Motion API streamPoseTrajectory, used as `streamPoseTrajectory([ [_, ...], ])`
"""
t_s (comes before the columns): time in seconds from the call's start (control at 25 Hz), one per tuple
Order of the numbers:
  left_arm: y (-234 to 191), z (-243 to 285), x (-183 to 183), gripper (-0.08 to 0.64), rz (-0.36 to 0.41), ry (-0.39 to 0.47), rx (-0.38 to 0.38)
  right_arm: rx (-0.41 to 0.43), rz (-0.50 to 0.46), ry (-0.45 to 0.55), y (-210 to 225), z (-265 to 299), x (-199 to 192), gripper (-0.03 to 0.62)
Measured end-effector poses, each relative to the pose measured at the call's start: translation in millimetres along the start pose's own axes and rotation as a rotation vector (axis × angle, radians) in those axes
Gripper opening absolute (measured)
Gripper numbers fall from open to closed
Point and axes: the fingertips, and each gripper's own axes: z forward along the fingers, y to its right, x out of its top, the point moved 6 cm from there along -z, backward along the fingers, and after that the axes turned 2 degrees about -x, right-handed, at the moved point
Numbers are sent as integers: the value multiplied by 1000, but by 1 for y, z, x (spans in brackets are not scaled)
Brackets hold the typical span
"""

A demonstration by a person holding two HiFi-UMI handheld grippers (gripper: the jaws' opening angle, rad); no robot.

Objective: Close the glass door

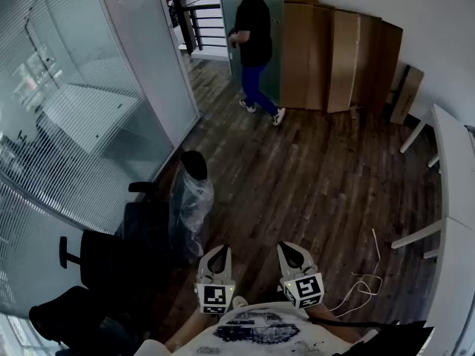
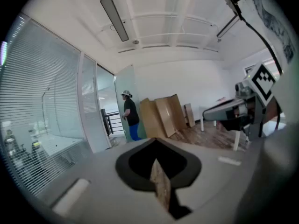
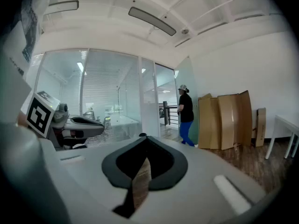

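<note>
The glass door [image 1: 273, 22] is a frosted pale-green panel standing open at the far end of the room, also visible in the left gripper view [image 2: 122, 80] and the right gripper view [image 3: 188, 76]. A person [image 1: 252, 39] in a black top and blue trousers stands right beside it. My left gripper [image 1: 220, 249] and right gripper [image 1: 289, 248] are side by side low in the head view, far from the door. Both point towards it, nearly level. Each has its jaws shut with nothing between them, as the left gripper [image 2: 156, 142] and right gripper [image 3: 146, 138] show in their own views.
A glass partition with blinds [image 1: 89, 110] runs along the left. Black office chairs [image 1: 104, 262] and a plastic-wrapped chair [image 1: 191, 199] stand before it. Cardboard sheets [image 1: 334, 58] lean on the far wall. A white table [image 1: 454, 169] lines the right, with a cable [image 1: 364, 284] on the wooden floor.
</note>
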Motion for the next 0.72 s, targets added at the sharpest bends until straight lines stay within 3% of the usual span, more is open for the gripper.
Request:
streamPoseTrajectory([
  [0.32,56,77,58,3,18,61,0,-63,2,37,118,-11,17,8],
  [0.72,95,119,73,3,7,29,2,-108,80,28,182,-24,7,8],
])
